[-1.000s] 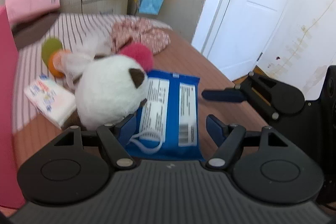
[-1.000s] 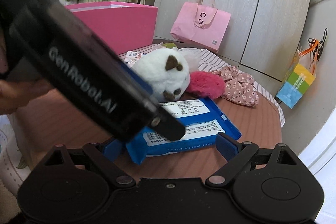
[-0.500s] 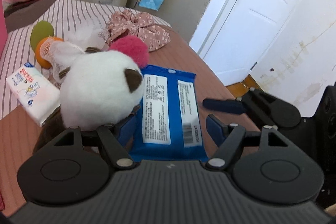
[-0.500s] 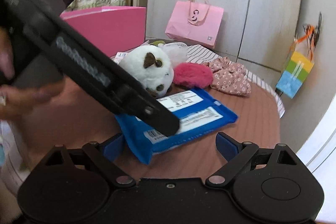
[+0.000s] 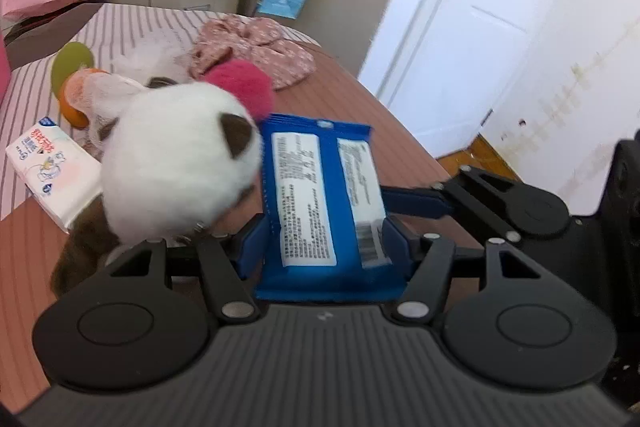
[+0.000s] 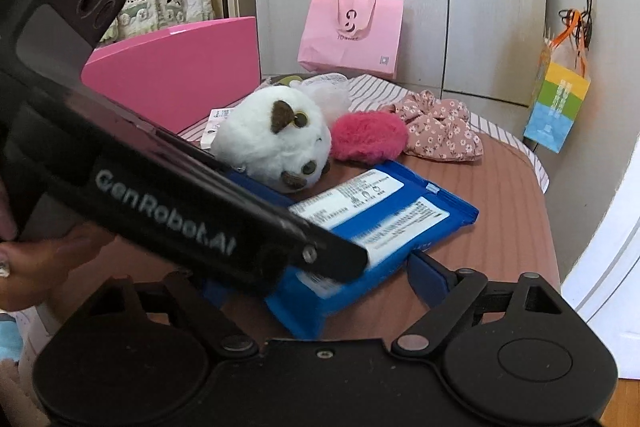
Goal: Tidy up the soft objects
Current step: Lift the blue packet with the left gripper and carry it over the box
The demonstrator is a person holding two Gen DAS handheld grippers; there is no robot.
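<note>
A blue wipes pack (image 5: 320,203) lies label-up on the brown table (image 6: 500,207). My left gripper (image 5: 320,243) straddles its near end; its jaws are closing and both blue pads touch the pack's long sides. In the right wrist view the left gripper (image 6: 344,263) crosses the frame above the pack (image 6: 384,215). My right gripper (image 6: 320,287) is wide, its jaws closing slightly, the pack's near corner between its fingers without touching. A white plush toy (image 5: 172,163) leans against the pack's left side.
A pink fluffy pouf (image 6: 368,135) and a floral fabric piece (image 6: 440,127) lie behind the plush. A tissue pack (image 5: 48,163) sits to the left on striped cloth. A pink box (image 6: 172,67) stands at the left, a pink bag (image 6: 352,31) by the wardrobe.
The left jaws have narrowed onto the blue pack's sides. The right wrist view has tilted, and the pack's near corner now sits between the right fingers. The plush has shifted slightly.
</note>
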